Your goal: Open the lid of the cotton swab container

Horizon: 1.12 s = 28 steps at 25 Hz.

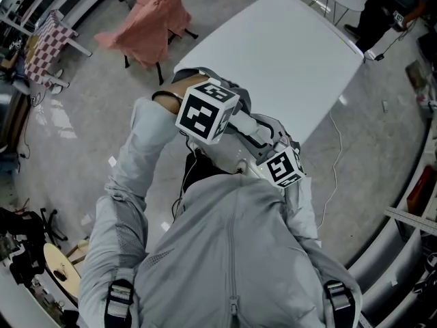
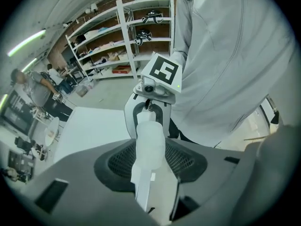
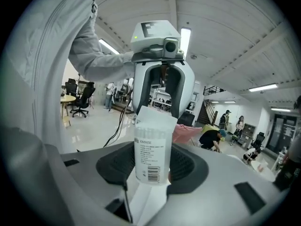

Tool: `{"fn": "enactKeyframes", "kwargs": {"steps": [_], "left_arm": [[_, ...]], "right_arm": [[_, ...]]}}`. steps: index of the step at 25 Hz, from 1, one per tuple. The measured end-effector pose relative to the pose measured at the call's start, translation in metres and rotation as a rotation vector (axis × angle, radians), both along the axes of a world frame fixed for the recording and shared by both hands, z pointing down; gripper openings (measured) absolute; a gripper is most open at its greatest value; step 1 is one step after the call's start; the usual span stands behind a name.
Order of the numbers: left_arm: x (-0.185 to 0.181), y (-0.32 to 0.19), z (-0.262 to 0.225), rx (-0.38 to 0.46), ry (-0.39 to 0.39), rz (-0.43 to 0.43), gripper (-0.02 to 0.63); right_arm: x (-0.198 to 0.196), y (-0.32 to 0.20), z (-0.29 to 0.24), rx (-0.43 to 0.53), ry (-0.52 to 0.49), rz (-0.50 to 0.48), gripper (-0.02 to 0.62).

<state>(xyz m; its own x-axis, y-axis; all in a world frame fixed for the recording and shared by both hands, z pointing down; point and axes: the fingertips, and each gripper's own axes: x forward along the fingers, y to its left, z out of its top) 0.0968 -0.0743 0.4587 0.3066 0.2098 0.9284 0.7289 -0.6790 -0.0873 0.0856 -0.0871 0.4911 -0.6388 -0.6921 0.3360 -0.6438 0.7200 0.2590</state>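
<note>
The cotton swab container [image 3: 151, 147] is a translucent white tub with a printed label and barcode. It stands upright between the jaws of my right gripper [image 3: 149, 185], which is shut on its lower part. From the other end my left gripper [image 3: 162, 95] closes over its angular top. In the left gripper view the same container [image 2: 150, 142] sits in my left gripper [image 2: 151, 175], and the right gripper [image 2: 149, 113] faces it. In the head view only the two marker cubes, left [image 1: 206, 111] and right [image 1: 283, 167], show, close to my chest. The container is hidden there.
A white table [image 1: 273, 53] stands ahead of me, beyond the grippers. A chair draped in pink cloth [image 1: 153, 16] is at the far left. White shelving [image 2: 136, 36] and several people stand around the room. A cable [image 1: 334, 162] runs on the floor right of the table.
</note>
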Motion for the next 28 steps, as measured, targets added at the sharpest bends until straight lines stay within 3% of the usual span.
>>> {"fn": "enactKeyframes", "kwargs": {"steps": [5,11,14,16,20,28], "left_arm": [[0.007,-0.012,-0.02,-0.005,0.109,-0.069,0.202],[0.014,-0.018,-0.027,-0.015,0.169,-0.117,0.198],[0.024,-0.021,-0.046,-0.054,0.262,-0.172,0.112],[0.032,-0.029,-0.059,-0.052,0.325,-0.201,0.091],[0.035,-0.039,-0.07,-0.013,0.356,-0.211,0.041],[0.03,-0.075,-0.083,0.003,0.392,-0.211,0.029]], "right_arm": [[0.005,-0.003,-0.002,-0.032,-0.055,0.01,0.216],[0.011,-0.011,-0.013,-0.044,-0.114,0.014,0.216],[0.017,-0.01,-0.017,-0.044,-0.127,0.011,0.216],[0.015,-0.01,-0.021,-0.04,-0.138,-0.004,0.216],[0.003,-0.009,-0.032,-0.035,-0.173,-0.024,0.216],[-0.018,-0.034,-0.057,-0.005,-0.166,-0.009,0.216]]}}
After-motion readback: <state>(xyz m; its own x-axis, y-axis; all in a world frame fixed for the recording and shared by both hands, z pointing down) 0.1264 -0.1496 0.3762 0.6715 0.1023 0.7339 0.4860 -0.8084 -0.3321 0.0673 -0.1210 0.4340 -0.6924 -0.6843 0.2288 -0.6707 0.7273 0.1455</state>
